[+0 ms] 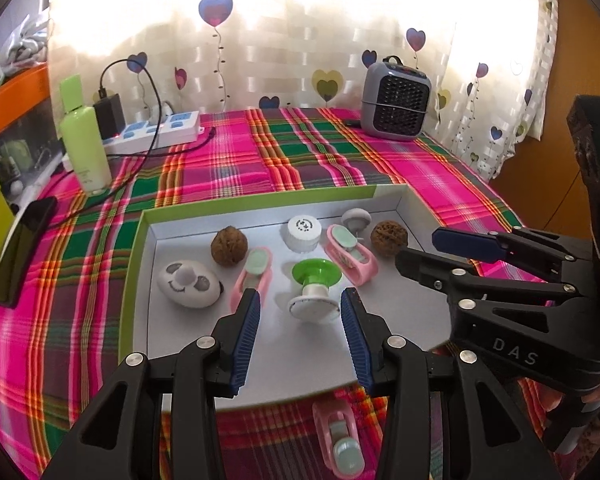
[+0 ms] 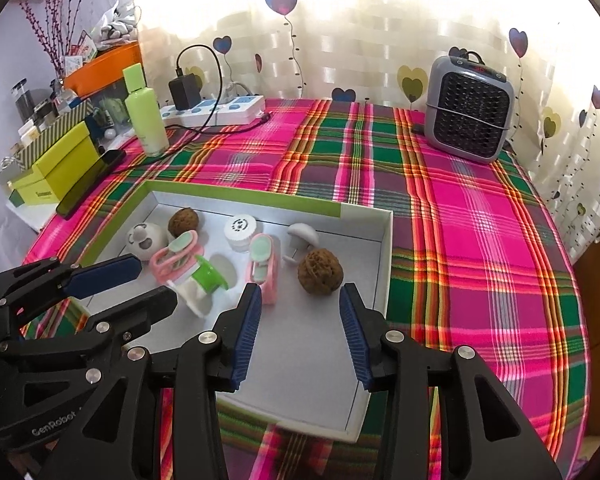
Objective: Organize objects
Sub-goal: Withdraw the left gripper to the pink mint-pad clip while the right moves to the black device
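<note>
Mostly done: walnuts, caps and pink clips lying inside shallow green-rimmed white cardboard tray (image 1: 140, 240). One pink plastic clip (image 1: 340, 436) left outside on plaid desk (image 1: 228, 160). Left hand-held gripper (image 1: 298, 304) and right hand-held gripper (image 2: 298, 300) both spread wide, holding nothing.

**Hidden and cut off**

The pink clip (image 1: 339, 438) below the left gripper (image 1: 300, 312) lies partly behind its fingers. The tray (image 2: 384, 264) has its near-left corner covered by gripper arms. Print on the white cap (image 1: 304, 226) is too small to read.
</note>
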